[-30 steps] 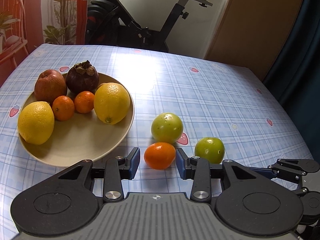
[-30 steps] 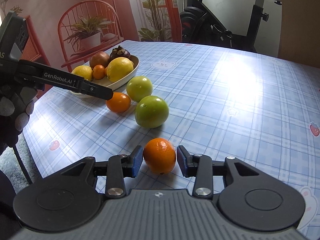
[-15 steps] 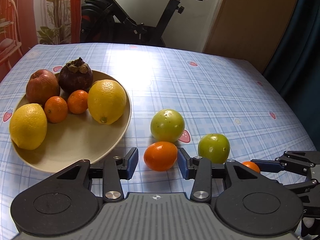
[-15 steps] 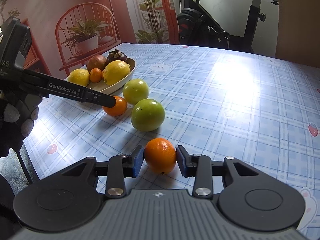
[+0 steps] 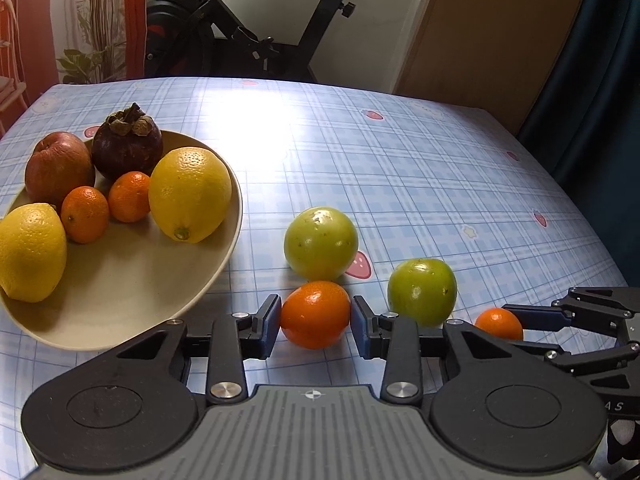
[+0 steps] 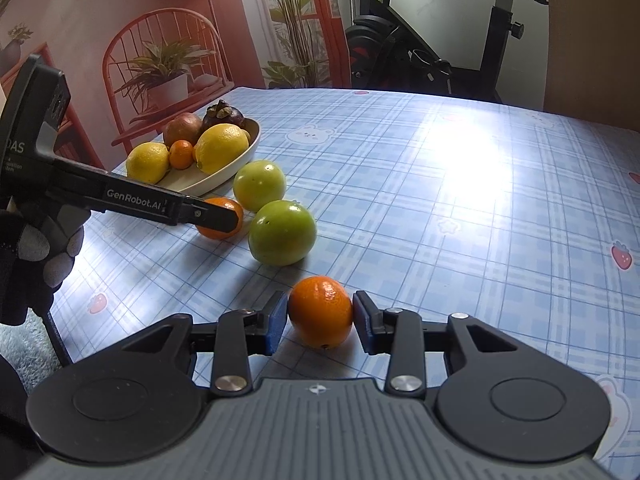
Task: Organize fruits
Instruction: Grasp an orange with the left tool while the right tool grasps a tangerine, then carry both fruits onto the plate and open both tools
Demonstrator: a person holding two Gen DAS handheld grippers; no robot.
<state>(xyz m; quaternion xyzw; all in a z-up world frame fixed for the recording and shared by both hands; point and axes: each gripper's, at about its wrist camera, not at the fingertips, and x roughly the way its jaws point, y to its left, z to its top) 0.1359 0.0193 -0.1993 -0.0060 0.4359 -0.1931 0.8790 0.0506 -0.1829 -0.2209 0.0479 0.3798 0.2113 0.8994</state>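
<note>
The left gripper (image 5: 315, 322) lies low over the table, pinching a small orange tangerine (image 5: 315, 314). The right gripper (image 6: 320, 322) squeezes another round orange tangerine (image 6: 321, 311).

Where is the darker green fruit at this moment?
The darker green fruit lies on the table, right of the plate, between the two loose oranges and just behind the paler green fruit in the right wrist view.

My left gripper (image 5: 314, 322) sits low at the table, both blue pads touching a tangerine (image 5: 315, 314). My right gripper (image 6: 320, 322) is likewise low and level, pads pressed on a second tangerine (image 6: 321, 317).
</note>
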